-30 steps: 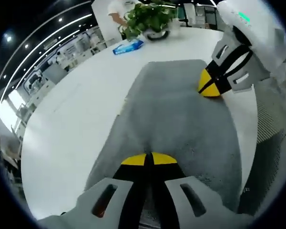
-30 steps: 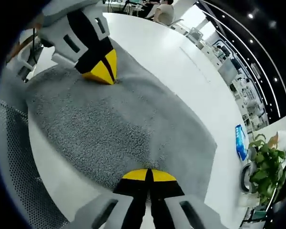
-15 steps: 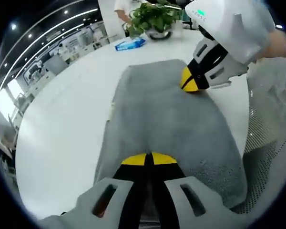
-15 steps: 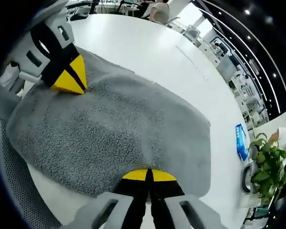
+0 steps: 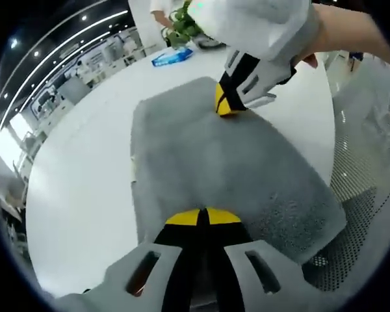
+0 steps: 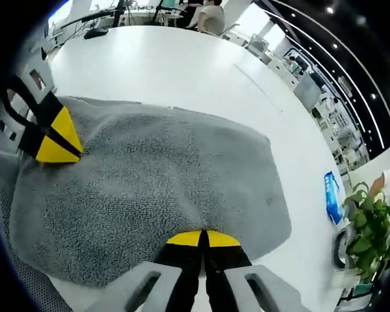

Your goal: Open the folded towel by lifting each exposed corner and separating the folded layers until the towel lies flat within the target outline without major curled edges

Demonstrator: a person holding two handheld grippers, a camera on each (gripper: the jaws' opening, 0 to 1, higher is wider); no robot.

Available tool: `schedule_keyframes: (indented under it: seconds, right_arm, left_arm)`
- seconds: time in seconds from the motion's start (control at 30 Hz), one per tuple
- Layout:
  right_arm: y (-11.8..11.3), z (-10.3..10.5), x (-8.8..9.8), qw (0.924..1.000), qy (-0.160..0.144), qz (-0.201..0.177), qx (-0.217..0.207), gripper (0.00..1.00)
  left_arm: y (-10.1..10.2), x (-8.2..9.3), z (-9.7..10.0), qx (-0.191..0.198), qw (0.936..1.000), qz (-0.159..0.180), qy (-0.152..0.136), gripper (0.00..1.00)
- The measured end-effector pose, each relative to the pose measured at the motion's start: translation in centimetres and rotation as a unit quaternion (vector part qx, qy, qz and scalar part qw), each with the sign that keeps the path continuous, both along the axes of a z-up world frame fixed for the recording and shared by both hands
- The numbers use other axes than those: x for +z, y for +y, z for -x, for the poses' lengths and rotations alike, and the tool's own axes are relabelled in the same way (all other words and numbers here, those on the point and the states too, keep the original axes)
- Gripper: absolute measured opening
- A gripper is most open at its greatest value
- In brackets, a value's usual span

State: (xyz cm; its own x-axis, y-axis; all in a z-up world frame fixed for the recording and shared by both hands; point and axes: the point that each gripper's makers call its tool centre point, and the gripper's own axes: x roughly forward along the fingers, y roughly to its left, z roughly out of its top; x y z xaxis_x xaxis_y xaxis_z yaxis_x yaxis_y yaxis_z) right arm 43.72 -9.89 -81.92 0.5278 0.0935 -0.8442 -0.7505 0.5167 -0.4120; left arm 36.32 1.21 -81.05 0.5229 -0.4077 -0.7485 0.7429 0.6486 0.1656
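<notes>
A grey towel [image 5: 214,162] lies on the white table [image 5: 78,169], and part of it hangs past the table's near edge. My left gripper [image 5: 203,217] is shut on the towel's near edge. In the left gripper view my right gripper [image 5: 226,104] pinches the far side of the towel, with a hand behind it. In the right gripper view the towel [image 6: 156,188] spreads wide, my right gripper [image 6: 203,238] is shut on its edge, and my left gripper [image 6: 58,140] holds the opposite edge at the left.
A blue packet [image 5: 171,57] and a potted plant [image 5: 182,29] stand at the far end of the table; they show again as packet [image 6: 330,195] and plant [image 6: 370,227]. A mesh chair [image 5: 370,149] is beside the table. A person [image 6: 211,16] sits at a far desk.
Both grippers have pulled the towel toward the near table edge, and it now looks wider and flatter. Both stay shut on it.
</notes>
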Motion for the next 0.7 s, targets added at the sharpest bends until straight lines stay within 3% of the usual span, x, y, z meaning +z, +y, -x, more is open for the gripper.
schedule_keyframes:
  seconds: [0.2,0.3,0.4,0.53,0.63,0.7]
  right_arm:
    - [0.7,-0.9,-0.1,0.9978,-0.001,0.054,0.038,0.0]
    - [0.9,-1.2,0.0,0.9973,0.001,0.056,0.046,0.0]
    - [0.9,-1.4,0.0,0.9987,0.004,0.03,0.041,0.0]
    - [0.8,-1.4,0.0,0.9985,0.029,-0.047,0.003,0.0]
    - [0.9,-1.6,0.1,0.9961,0.045,-0.075,-0.013,0.0]
    - [1.1,-2.2,0.1,0.9957,0.039,-0.083,-0.009,0.0]
  left_arm:
    - [-0.2,0.0,0.6,0.003,0.9998,0.013,0.013,0.01]
    - [-0.3,0.0,0.7,0.011,0.9996,0.021,0.015,0.01]
    - [-0.5,0.0,0.9,0.008,0.9998,0.014,0.006,0.01]
    - [-0.7,0.1,1.2,0.003,0.9999,0.011,0.003,0.01]
    - [-0.7,0.1,1.1,-0.002,0.9999,0.015,0.0,0.01]
    - [-0.7,0.1,0.9,0.004,0.9995,0.027,0.014,0.01]
